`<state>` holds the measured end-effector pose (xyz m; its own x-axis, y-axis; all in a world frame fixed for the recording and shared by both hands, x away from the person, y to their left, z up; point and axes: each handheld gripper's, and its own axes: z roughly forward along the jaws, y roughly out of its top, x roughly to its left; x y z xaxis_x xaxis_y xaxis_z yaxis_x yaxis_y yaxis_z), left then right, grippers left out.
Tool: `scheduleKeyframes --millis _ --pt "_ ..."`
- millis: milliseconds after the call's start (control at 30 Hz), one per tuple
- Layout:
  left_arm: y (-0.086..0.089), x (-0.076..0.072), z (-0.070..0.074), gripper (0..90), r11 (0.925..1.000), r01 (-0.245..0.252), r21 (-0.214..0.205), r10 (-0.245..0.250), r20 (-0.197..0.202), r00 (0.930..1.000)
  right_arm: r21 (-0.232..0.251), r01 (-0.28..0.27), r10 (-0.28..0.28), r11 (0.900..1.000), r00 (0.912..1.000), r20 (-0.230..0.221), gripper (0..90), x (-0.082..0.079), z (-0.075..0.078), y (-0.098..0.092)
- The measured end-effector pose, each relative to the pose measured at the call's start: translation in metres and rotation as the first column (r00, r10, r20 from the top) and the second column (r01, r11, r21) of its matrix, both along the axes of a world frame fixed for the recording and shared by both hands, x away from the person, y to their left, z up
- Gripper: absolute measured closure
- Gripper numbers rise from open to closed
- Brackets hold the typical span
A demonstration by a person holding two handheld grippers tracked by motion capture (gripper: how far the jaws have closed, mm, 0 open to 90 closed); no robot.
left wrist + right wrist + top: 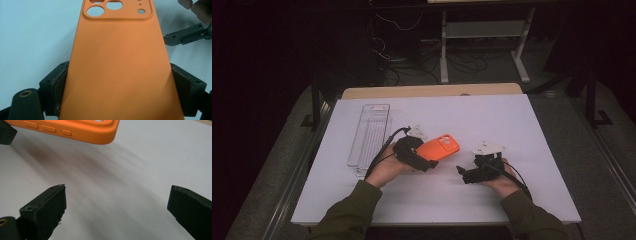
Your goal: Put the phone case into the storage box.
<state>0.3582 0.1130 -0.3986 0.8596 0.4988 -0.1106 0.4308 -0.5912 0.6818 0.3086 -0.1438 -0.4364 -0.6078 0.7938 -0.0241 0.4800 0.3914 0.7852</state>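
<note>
An orange phone case (pixel 439 147) with camera cut-outs is held a little above the white table, back side up. My left gripper (pixel 428 164) is shut on its near end. In the left gripper view the case (pixel 117 60) runs away from me between both pads (pixel 60 86), which press on its long edges. My right gripper (pixel 463 173) lies to the right of the case, jaws wide apart and pointing left. In the right gripper view nothing sits between the jaws (pixel 116 207), and the case's side with its buttons (pixel 67 130) hangs above and ahead, apart from them.
A clear plastic tray (pixel 369 134) lies lengthwise at the left of the white table top (pixel 512 120). Cables trail from both grippers toward the person's sleeves. Beyond the table's far edge are a dark floor, table legs and loose cables.
</note>
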Motion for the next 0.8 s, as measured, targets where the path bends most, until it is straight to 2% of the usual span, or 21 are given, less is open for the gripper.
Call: scheduleKeyframes --millis 200,267,333,533,600,800 --pt "0.0003 0.0003 -0.0001 15.3 1.0 0.003 0.004 -0.003 0.0 1.0 -0.022 -0.011 0.012 0.9997 0.9992 0.038 1.4 -0.0014 0.0006 0.0011" --pt "0.0018 0.0013 0.0008 15.3 0.9991 0.026 0.033 -0.026 0.003 0.9997 -0.036 -0.012 0.014 0.9993 0.9988 0.047 1.4 -0.002 0.0012 0.0012" --pt "0.0009 0.0006 0.0004 15.3 0.9996 0.018 0.021 -0.018 0.001 0.9998 -0.044 -0.017 0.019 0.9989 0.9979 0.062 1.4 -0.0019 0.0017 0.0012" --pt "0.0011 0.0007 0.0004 15.3 0.9994 0.023 0.027 -0.023 0.0 0.9997 -0.067 -0.018 0.023 0.9976 0.9965 0.08 1.4 -0.0033 0.0022 0.0017" --pt "0.001 0.0004 0.0004 15.3 0.9993 0.023 0.028 -0.023 -0.002 0.9997 -0.095 -0.019 0.028 0.9953 0.9943 0.102 1.4 -0.0036 0.0023 0.002" --pt "0.001 0.0005 0.0002 15.3 0.9992 0.026 0.03 -0.026 -0.001 0.9997 -0.111 -0.025 0.038 0.9935 0.9923 0.118 0.9 -0.0037 0.0027 0.0019"
